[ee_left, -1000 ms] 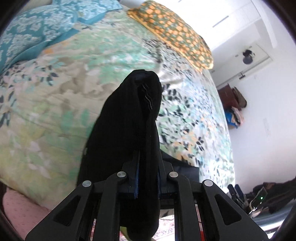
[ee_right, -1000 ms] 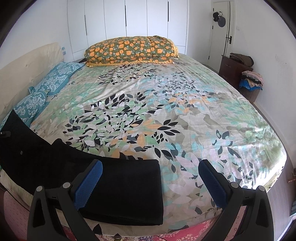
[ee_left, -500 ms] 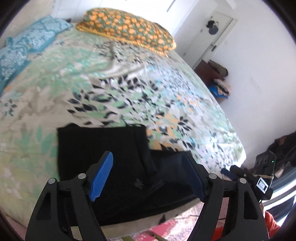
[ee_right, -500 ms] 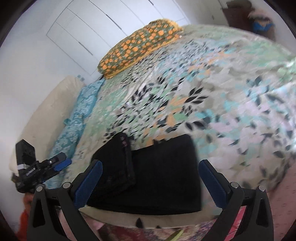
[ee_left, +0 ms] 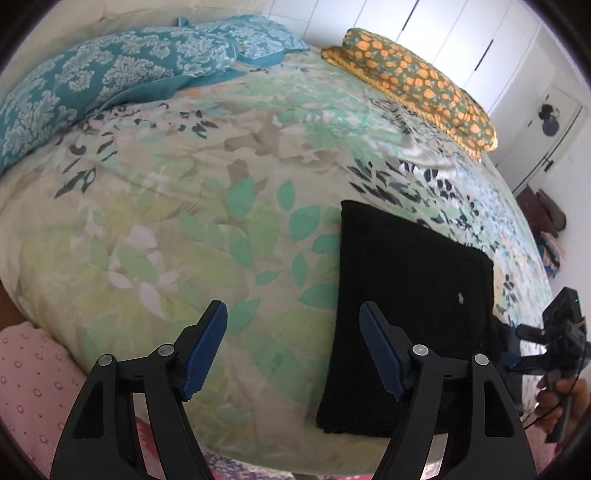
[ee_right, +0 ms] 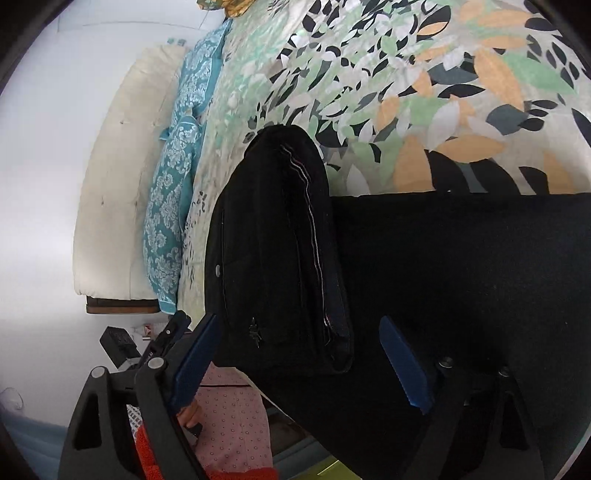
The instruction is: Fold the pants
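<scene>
Black pants (ee_left: 410, 314), folded into a compact rectangle, are shown lying on the bed (ee_left: 192, 206) near its near edge, on the leaf-patterned cover. In the left wrist view the left gripper (ee_left: 293, 349) is seen over the cover just left of the pants, its blue-padded fingers (ee_left: 205, 347) spread apart and empty; the right finger overlaps the near left part of the fabric in the picture, though contact cannot be told. In the right wrist view the right gripper (ee_right: 301, 360) is seen close over the pants (ee_right: 443, 280), its fingers (ee_right: 404, 363) likewise apart; a raised fold with a visible zipper and button sits between them, unclamped. Teal patterned pillows (ee_left: 92, 85) are placed along the far left of the bed, and an orange-spotted pillow (ee_left: 413, 81) at the far right. White wardrobe doors (ee_left: 461, 33) are seen beyond the bed.
</scene>
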The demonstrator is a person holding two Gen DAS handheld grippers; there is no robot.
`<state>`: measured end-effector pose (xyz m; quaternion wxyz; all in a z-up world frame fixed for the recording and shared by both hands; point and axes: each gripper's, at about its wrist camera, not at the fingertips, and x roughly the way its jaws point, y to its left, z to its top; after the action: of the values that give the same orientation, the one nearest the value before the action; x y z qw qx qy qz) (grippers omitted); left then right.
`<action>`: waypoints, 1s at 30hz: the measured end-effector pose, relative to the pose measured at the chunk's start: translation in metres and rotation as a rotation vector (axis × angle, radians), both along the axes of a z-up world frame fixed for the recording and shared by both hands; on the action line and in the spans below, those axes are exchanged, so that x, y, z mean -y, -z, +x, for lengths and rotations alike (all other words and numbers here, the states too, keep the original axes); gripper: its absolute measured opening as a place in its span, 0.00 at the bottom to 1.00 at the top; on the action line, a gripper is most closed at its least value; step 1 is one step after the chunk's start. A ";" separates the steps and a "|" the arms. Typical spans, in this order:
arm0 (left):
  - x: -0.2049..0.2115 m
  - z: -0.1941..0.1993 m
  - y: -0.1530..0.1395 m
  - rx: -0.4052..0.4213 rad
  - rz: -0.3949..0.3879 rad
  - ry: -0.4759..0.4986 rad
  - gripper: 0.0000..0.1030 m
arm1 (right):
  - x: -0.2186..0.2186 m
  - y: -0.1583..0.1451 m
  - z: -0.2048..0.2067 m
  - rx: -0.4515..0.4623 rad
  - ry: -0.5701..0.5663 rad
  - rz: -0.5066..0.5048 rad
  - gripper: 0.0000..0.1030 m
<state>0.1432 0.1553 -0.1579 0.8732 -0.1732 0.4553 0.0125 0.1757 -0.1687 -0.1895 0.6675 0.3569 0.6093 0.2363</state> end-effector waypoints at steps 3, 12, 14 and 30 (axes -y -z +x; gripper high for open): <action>0.006 0.005 -0.004 0.015 0.031 0.002 0.73 | -0.020 0.006 0.011 -0.014 -0.059 0.006 0.83; -0.006 -0.003 -0.003 -0.007 0.007 -0.016 0.73 | -0.030 0.008 0.023 0.011 -0.052 -0.020 0.28; -0.014 -0.003 -0.003 -0.003 -0.015 -0.044 0.74 | -0.027 -0.008 0.016 0.062 -0.062 -0.023 0.20; 0.007 -0.012 -0.020 0.040 -0.020 0.038 0.74 | 0.090 -0.111 -0.091 0.217 0.110 0.010 0.18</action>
<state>0.1311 0.1488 -0.1378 0.8805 -0.1735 0.4410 -0.0121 0.0846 -0.2589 -0.0790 0.7398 0.3652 0.5117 0.2397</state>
